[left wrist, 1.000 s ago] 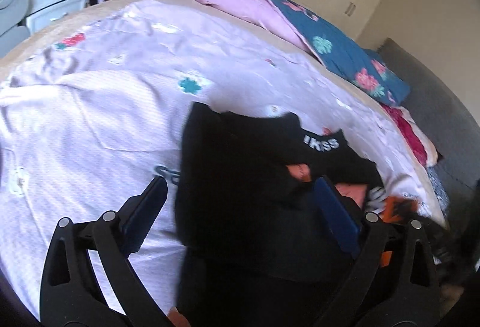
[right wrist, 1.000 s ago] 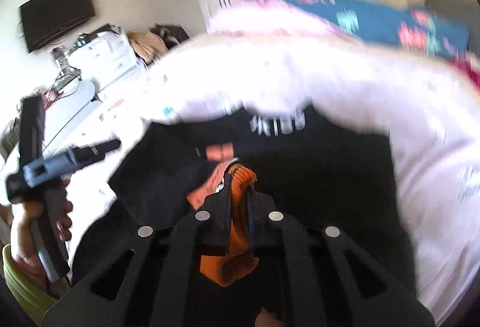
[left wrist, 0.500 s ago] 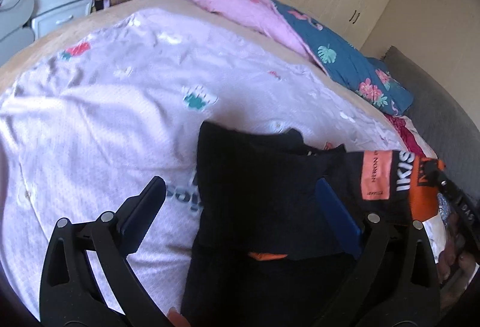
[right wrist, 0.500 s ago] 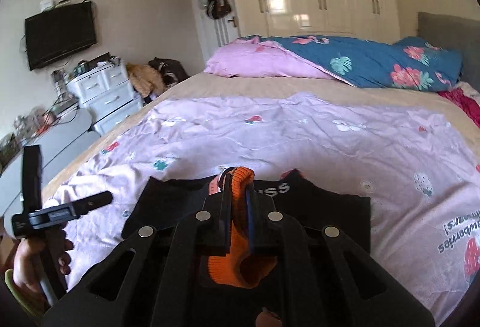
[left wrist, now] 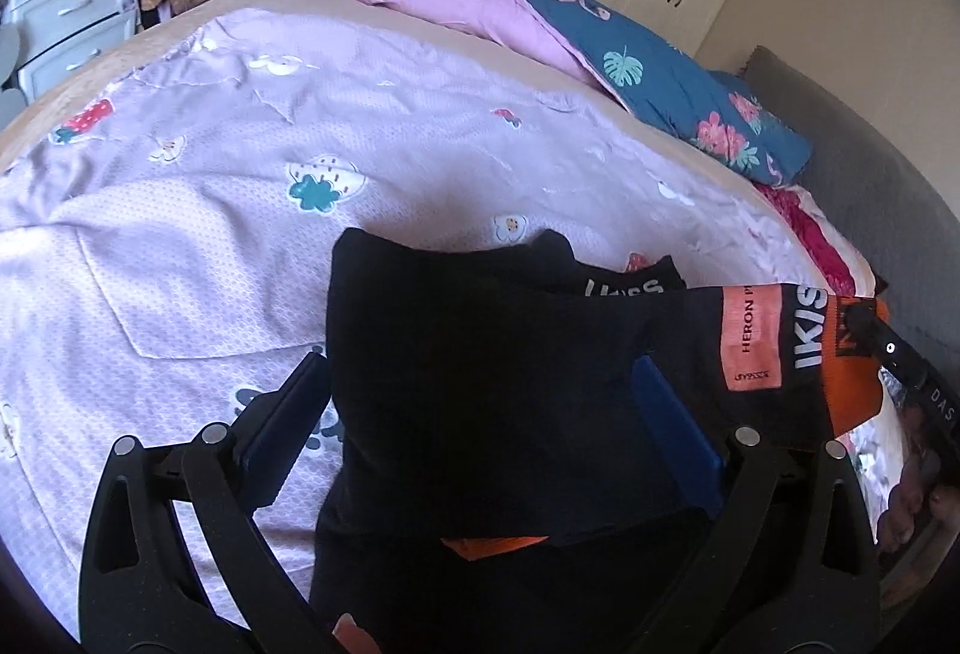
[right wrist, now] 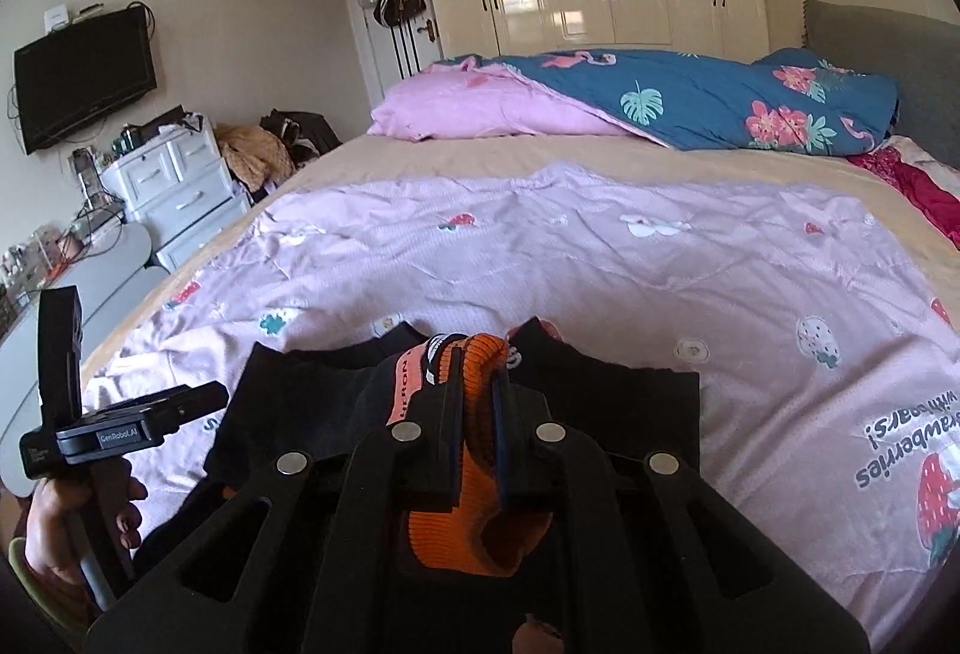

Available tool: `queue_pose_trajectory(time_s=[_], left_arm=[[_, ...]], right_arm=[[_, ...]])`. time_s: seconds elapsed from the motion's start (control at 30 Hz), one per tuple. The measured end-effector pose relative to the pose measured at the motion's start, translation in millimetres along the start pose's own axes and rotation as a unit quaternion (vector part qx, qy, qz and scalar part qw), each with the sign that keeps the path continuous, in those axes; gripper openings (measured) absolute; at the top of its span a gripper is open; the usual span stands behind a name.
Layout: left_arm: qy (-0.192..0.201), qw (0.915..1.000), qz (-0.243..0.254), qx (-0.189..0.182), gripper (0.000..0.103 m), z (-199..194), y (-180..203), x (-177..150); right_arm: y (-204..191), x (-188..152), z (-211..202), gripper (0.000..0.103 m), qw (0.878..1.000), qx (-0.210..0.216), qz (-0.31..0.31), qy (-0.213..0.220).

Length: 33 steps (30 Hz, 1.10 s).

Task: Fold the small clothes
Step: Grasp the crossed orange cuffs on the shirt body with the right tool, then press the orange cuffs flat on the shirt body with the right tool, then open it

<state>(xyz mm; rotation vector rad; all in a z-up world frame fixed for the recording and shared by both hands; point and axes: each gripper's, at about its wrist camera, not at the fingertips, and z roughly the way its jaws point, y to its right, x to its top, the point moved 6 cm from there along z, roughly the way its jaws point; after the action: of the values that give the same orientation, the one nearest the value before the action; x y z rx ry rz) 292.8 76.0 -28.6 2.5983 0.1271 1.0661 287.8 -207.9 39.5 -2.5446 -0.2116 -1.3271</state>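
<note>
A black garment [left wrist: 480, 354] with white lettering lies on the lilac quilt [left wrist: 210, 234]. Its sleeve, with a salmon label and an orange cuff [left wrist: 852, 384], is stretched out to the right just above the body. My right gripper [right wrist: 478, 363] is shut on that orange cuff [right wrist: 474, 444], and its tip shows at the right edge of the left wrist view. My left gripper [left wrist: 477, 372] stands wide open over the garment's body, its blue pads on either side and pressing on nothing. In the right wrist view the garment [right wrist: 600, 396] lies flat under the gripper, and a hand holds the left gripper [right wrist: 120, 432].
A pink and blue floral duvet [right wrist: 660, 102] is heaped at the bed's far side by the grey headboard [right wrist: 888, 54]. White drawers [right wrist: 174, 186] with clutter, a wall TV [right wrist: 84, 72] and a grey table [right wrist: 108, 270] stand to the left. The quilt spreads wide around the garment.
The right gripper has drawn the orange-cuffed sleeve out of the bunched garment and stretched it to the right. The left gripper has shifted a little over the garment and stayed open.
</note>
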Motion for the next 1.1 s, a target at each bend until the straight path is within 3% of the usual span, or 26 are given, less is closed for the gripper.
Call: queue_pose_trajectory(time_s=[0.6,0.77,1.1], left_arm=[[-0.028,0.9978,0.059,-0.003,0.093,22,31,-24],[-0.034,0.9966,0.075,-0.005,0.087,25,38,-29],[-0.048,0.9958,0.078,-0.004,0.087,31,40,-36]], right_arm=[[17,-23,24,0.007,0.998,-0.036,-0.008,-0.052],[22,-27,28,0.008,0.997,-0.037,0.001,-0.062],[33,-26,28,0.01,0.996,-0.047,0.02,-0.067]])
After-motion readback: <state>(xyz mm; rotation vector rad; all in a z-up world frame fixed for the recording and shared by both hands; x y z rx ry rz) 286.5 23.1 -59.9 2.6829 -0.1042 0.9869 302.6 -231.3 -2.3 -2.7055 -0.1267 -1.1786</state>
